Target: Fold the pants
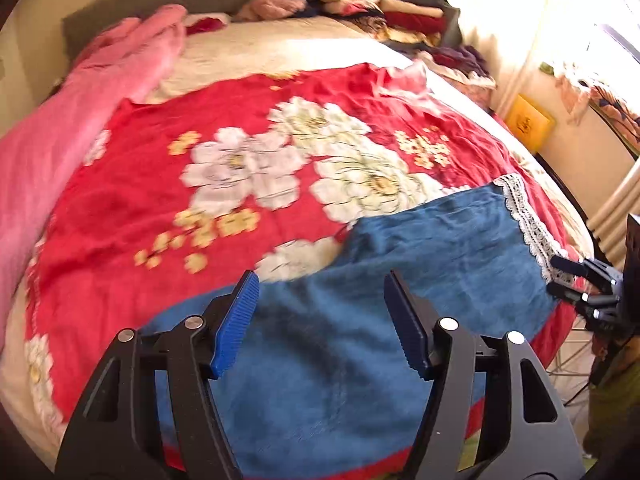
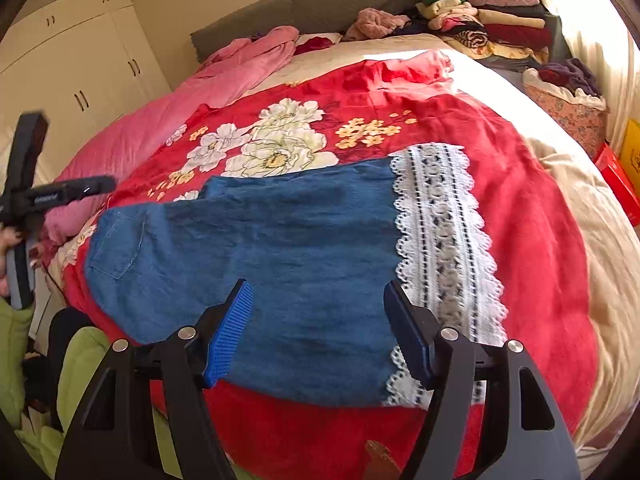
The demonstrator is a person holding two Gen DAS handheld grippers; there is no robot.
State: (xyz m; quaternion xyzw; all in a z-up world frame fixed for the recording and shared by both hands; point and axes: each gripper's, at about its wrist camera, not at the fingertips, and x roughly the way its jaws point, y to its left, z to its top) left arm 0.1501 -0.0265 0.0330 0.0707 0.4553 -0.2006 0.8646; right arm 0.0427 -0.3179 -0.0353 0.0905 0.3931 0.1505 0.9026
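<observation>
Now: blue pants point(image 2: 280, 264) lie flat on a red blanket point(image 2: 532, 240) spread over the bed, near its front edge. Cloth looks like soft denim, matte, with light creases. A square patch pocket point(image 2: 116, 244) with pale stitching sits at the left end. A wide band of white lace trim point(image 2: 444, 248) with scalloped edges and dark openwork finishes the right end.

Left gripper point(image 1: 320, 324): black plastic arms with round metal pins, blue ribbed pads point(image 1: 236, 320) on the fingertips. Jaws stand wide apart, nothing between them; it hangs over the left part of the pants point(image 1: 420, 260), contact with the cloth not clear. This view is smeared with blur.

Right gripper point(image 2: 318, 330): same build, fingers point(image 2: 228, 332) spread wide and holding nothing, poised above the near edge of the pants, close to the lace.

Blanket is plush, printed with large white flowers point(image 2: 280, 148) and small yellow blossoms. A pink quilt point(image 2: 160, 120), thick and rumpled, runs along the left side of the bed. Grey padded headboard point(image 2: 312, 4) at the far end. Stacks of folded clothes point(image 2: 496, 12) are piled at the far right corner. White cupboard doors point(image 2: 80, 64) with dark handles stand far left. A yellow box point(image 1: 530, 124) sits by the right wall.
</observation>
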